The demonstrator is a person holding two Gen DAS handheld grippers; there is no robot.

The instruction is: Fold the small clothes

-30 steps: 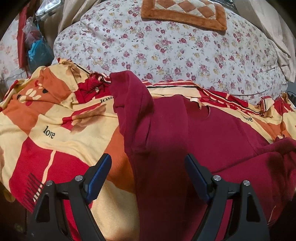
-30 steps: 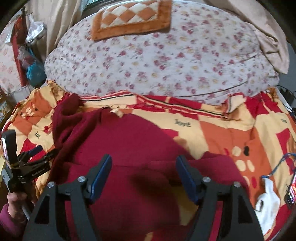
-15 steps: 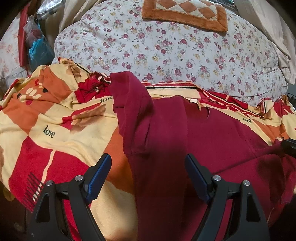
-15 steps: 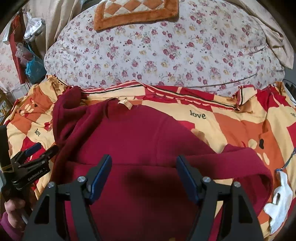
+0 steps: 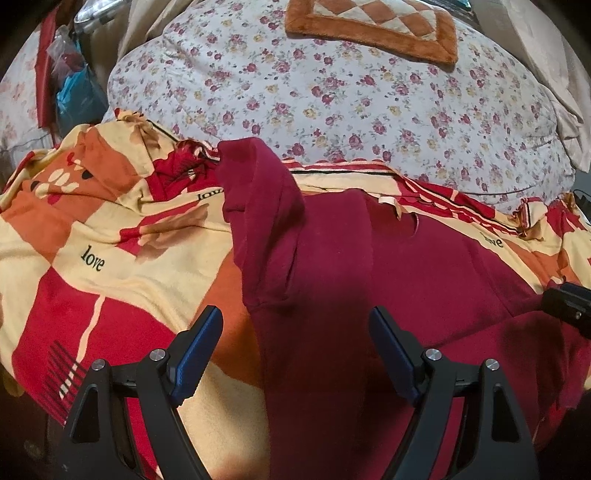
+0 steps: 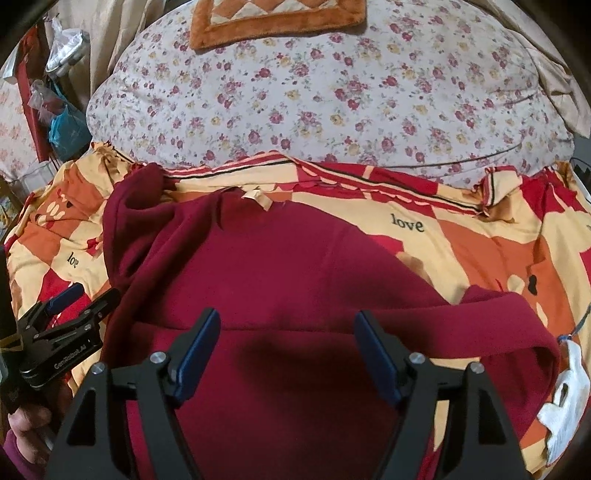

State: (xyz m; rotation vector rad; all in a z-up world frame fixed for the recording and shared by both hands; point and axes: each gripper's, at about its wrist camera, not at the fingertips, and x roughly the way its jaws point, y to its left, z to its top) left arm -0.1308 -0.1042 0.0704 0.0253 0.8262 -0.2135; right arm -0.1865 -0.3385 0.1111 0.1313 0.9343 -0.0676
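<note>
A dark red sweatshirt [image 5: 332, 280] lies spread on a red, orange and cream blanket [image 5: 110, 258]. Its left sleeve [image 5: 262, 206] is folded up toward the collar, and a cream neck tag [image 6: 256, 199] shows at the collar. Its right sleeve [image 6: 509, 317] is folded across the lower body. My left gripper [image 5: 295, 350] is open and empty, hovering over the sweatshirt's left edge. My right gripper [image 6: 286, 350] is open and empty above the middle of the sweatshirt [image 6: 295, 266]. The left gripper also shows at the left of the right wrist view [image 6: 79, 301].
A large floral duvet [image 5: 351, 92] is piled behind the blanket, with an orange checked mat [image 5: 373, 26] on top. Bags and clutter [image 5: 70, 85] stand at the far left. A white cloth [image 6: 565, 398] lies at the blanket's right edge.
The right gripper's view has pulled back and up, showing more of the sweatshirt and its folded right sleeve. The left gripper has barely moved. Both stay open.
</note>
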